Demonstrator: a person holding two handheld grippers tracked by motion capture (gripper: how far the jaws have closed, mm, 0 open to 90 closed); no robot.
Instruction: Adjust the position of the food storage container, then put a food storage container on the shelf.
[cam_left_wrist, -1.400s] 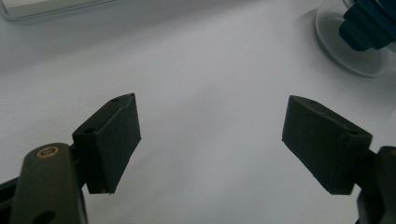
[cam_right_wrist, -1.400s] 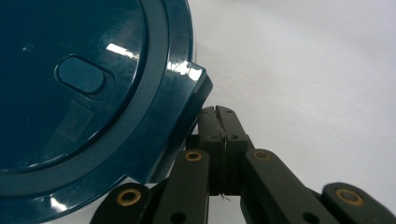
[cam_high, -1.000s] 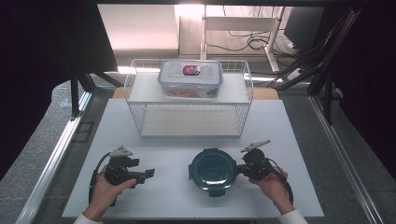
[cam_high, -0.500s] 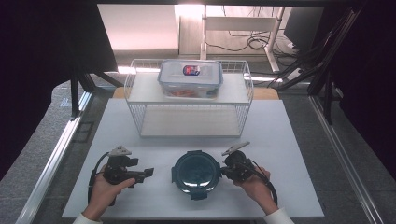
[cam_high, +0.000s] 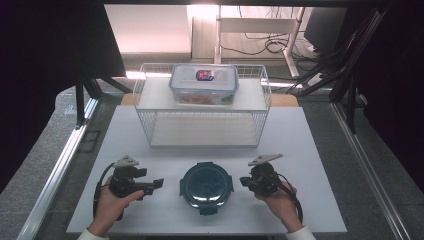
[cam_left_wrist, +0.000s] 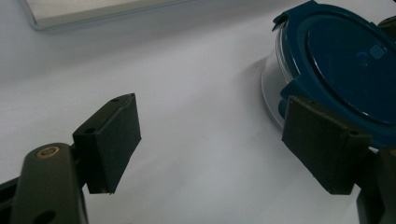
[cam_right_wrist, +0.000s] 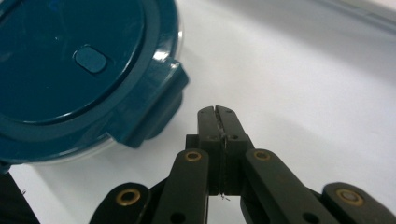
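Round container with the dark blue clip lid is sitting on the white worktop, near the front edge, between the two grippers and touching neither. Lid is on; one clip tab is facing the right gripper, another tab is facing the left one. Right gripper is lying just beside the container's right side, jaws pressed fully together with nothing between them; in the right gripper view the closed tips are sitting just off the clip tab, with a sliver of worktop showing between. Left gripper is resting further off on the container's left, pointing at it, jaws standing wide apart and empty; in the left gripper view the right-hand pad is overlapping the lid edge in the picture, can't tell if it's touching. Each gripper is being held by a hand coming in from the bottom edge. Behind the container, well apart, a white wire basket is standing on the worktop, and a clear rectangular lidded box is sitting on top of it, toward the middle.
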